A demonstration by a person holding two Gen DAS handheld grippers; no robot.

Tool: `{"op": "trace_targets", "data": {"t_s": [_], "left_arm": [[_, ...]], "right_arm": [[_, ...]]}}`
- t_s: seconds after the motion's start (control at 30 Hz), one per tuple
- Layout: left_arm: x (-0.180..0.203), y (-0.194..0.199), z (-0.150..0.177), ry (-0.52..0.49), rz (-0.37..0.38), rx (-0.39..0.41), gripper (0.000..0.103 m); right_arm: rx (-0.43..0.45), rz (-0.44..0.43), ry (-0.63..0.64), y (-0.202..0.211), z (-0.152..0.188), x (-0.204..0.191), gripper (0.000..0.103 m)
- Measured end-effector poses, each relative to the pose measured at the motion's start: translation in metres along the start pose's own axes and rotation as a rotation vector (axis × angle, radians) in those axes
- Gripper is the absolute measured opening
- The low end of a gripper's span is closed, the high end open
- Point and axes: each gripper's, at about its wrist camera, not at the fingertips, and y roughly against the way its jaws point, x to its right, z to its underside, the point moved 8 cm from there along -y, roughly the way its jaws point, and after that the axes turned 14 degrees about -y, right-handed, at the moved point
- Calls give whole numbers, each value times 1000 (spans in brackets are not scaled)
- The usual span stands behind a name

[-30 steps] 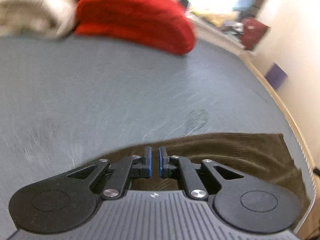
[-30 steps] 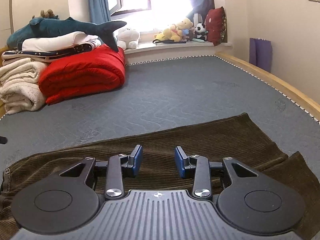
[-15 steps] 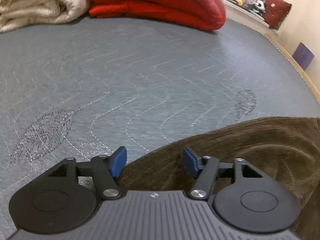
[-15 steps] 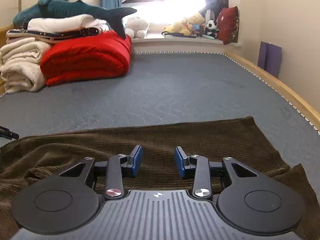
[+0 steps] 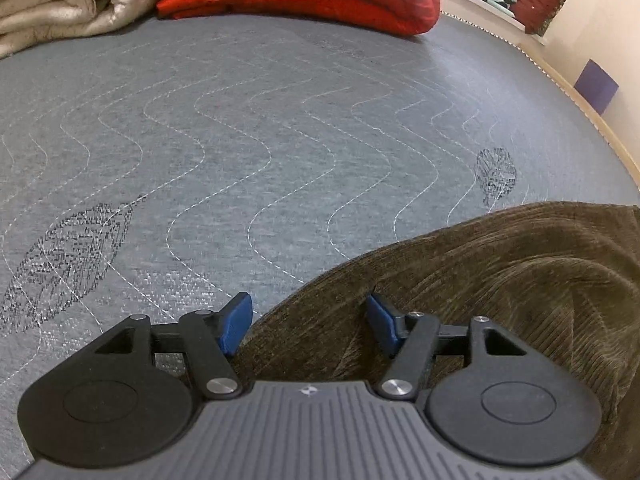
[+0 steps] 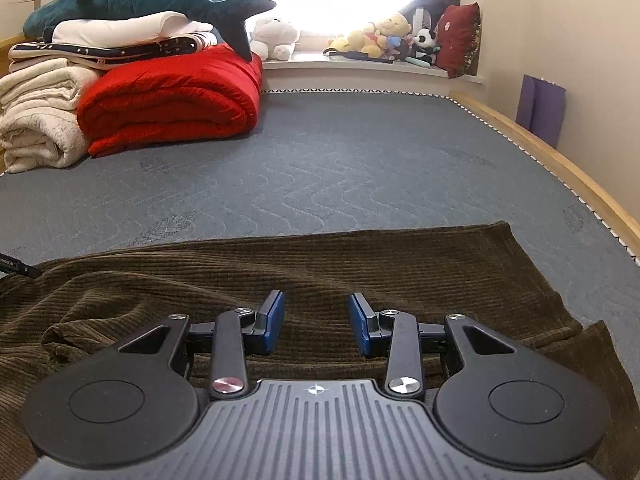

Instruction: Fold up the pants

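Brown corduroy pants (image 6: 320,264) lie flat across the near part of a grey quilted mattress (image 6: 340,168), with wrinkles bunched at their left end. My right gripper (image 6: 317,322) is open and empty, just above the pants near their middle. My left gripper (image 5: 308,322) is open and empty over the rounded left edge of the pants (image 5: 500,280); its left finger is over bare mattress (image 5: 280,140), its right finger over the cloth.
A folded red quilt (image 6: 172,104), cream blankets (image 6: 36,120) and a plush shark (image 6: 140,0) are stacked at the far left. Plush toys (image 6: 376,40) line the windowsill. A wooden bed rail (image 6: 560,168) runs along the right edge.
My left gripper has opened from shut, letting go of the pants edge, and its view has steadied. The pants now lie folded with new wrinkles at the left. My right gripper stays open.
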Motion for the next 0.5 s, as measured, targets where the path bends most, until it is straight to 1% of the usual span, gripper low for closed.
{"op": "trace_targets", "data": {"t_s": [0.03,0.07,0.1,0.13,0.17,0.2,0.27,0.37,0.43,0.5], "left_arm": [[1,0,1,-2,0,-1,69],[1,0,1,-2,8,-6,63],[4,1,0,-3,37,-3,44],[7,3,-1,-13,60,5,33],[9,7,-3,-43,46,8,19],[11,10,-4,-76,35,4,16],[17,20,-6,-112,31,17,12],[28,44,-12,-165,15,49,10],[39,68,-16,-210,9,81,10],[55,91,-15,-262,7,94,10]], "right_arm": [[-1,2,-2,1,1,1,38],[-3,5,-3,3,2,2,38],[-4,8,-3,5,3,2,38],[-4,11,0,7,4,3,38],[-4,15,5,9,5,3,38],[-4,19,13,11,7,4,38],[0,28,27,17,8,6,38],[12,32,27,25,7,10,38],[14,41,15,28,8,15,38],[13,45,-6,30,9,20,38]]}}
